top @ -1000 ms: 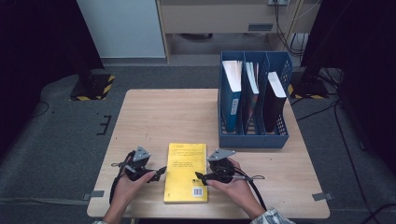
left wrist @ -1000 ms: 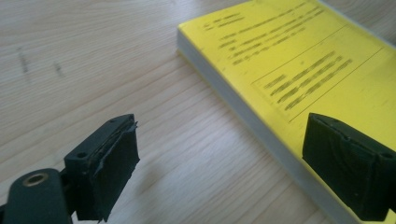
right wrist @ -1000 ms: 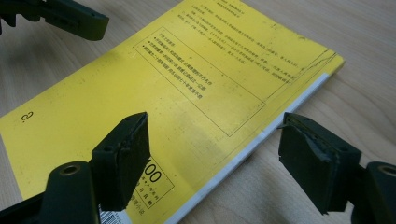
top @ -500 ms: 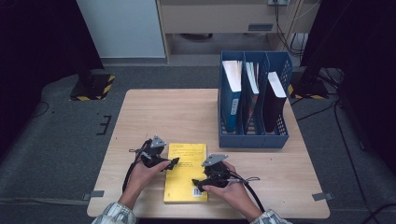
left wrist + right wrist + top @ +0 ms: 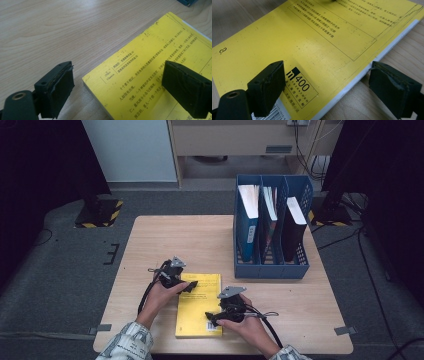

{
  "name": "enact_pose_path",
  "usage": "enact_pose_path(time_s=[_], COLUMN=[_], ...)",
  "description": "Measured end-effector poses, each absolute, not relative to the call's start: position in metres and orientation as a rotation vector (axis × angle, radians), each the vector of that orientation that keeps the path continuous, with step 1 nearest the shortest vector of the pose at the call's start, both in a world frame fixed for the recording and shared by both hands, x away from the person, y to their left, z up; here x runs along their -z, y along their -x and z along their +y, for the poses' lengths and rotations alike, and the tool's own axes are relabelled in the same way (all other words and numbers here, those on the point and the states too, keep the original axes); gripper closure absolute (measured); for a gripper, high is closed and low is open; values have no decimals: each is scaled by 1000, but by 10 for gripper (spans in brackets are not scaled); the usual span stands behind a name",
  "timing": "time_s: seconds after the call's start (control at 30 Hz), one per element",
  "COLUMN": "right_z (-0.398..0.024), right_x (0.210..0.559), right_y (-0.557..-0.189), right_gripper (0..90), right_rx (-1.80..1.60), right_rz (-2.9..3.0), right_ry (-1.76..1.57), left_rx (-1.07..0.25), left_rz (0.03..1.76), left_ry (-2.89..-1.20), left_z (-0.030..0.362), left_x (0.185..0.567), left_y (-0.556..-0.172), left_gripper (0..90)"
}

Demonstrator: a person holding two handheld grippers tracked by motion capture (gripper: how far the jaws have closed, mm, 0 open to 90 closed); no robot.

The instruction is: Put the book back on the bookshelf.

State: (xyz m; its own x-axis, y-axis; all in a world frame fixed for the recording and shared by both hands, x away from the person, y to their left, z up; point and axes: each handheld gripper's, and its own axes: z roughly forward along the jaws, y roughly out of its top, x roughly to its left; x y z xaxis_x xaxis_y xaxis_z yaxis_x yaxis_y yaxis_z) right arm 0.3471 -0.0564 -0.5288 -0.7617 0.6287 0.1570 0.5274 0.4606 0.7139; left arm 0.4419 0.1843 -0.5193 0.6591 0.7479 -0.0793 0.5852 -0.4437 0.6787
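The right gripper (image 5: 212, 316) sits at the near right edge of the yellow book (image 5: 199, 312), which lies flat on the table (image 5: 165, 240). Its jaws have just been opening; nothing is pinched. The left gripper (image 5: 192, 286) hangs over the book's far left corner, jaws wide, holding nothing. Hands cover part of the book. Behind the book stands a blue file rack (image 5: 272, 267).
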Motion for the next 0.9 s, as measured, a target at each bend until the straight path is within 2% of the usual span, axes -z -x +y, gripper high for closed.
enact_pose_path(time_s=[0.27, 0.43, 0.6, 0.9], right_z=[-57, -56, -56, -56], right_x=[529, 530, 530, 530], right_y=[-347, -347, -346, -346], right_gripper=[138, 137, 137, 135], right_rx=[-1192, -1192, -1192, -1197], right_rz=[2568, 2566, 2565, 2559], right_ry=[-1027, -1023, -1026, -1033], left_rx=[-236, -246, -306, -290], left_rz=[1048, 1050, 1044, 1066], left_ry=[-2176, -2166, -2156, -2134], left_z=[182, 185, 185, 187], left_x=[522, 522, 518, 520], left_y=[-442, -437, -430, -424], left_gripper=[92, 98, 151, 162])
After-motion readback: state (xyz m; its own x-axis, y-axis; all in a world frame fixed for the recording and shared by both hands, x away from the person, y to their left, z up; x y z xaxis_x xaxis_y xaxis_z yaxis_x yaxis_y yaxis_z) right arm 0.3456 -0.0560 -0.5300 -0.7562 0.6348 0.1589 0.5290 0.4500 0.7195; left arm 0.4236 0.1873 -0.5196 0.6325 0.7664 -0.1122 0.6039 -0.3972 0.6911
